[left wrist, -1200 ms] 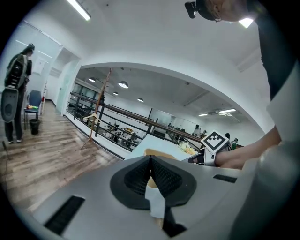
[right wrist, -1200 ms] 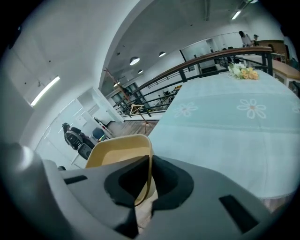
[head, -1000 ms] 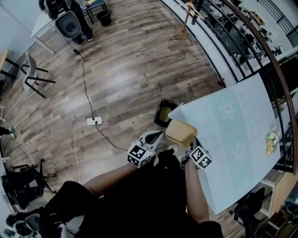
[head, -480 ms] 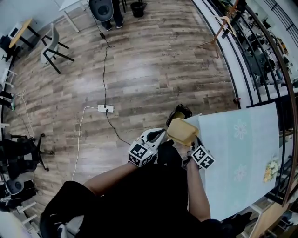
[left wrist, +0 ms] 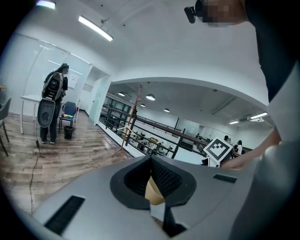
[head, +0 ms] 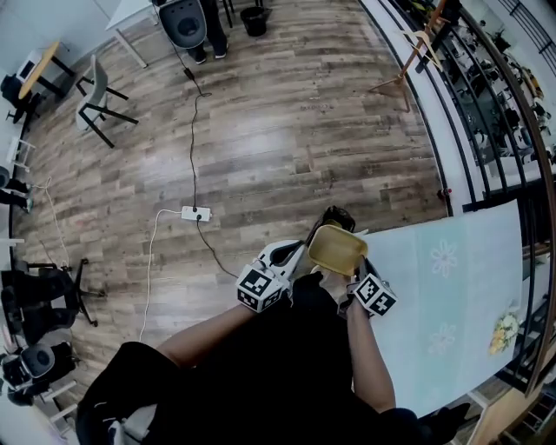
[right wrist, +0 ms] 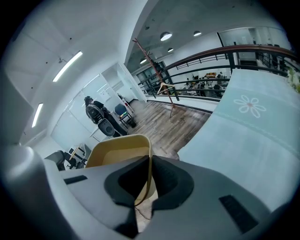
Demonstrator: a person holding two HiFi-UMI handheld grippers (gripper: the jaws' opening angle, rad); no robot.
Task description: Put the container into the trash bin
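A yellow plastic container [head: 337, 249] hangs open side up at the table's corner. My right gripper [head: 350, 275] is shut on its near wall; in the right gripper view that thin wall [right wrist: 123, 151] runs straight between the pads. The black trash bin [head: 335, 215] stands on the floor just beyond it, mostly hidden behind the container. My left gripper [head: 300, 252] is beside the container's left edge with its jaws together. A tan sliver [left wrist: 153, 191] shows in the hollow between them, and I cannot tell what it is.
The table with a pale green flowered cloth [head: 452, 287] fills the right side. On the wooden floor lie a power strip [head: 195, 213] and its cables. A railing [head: 434, 130] runs behind the table, and a chair [head: 95, 91] and a standing person [head: 195, 22] are far off.
Both grippers and the container have come closer to the trash bin, which the container now mostly covers. The container's opening has turned up towards the head camera.
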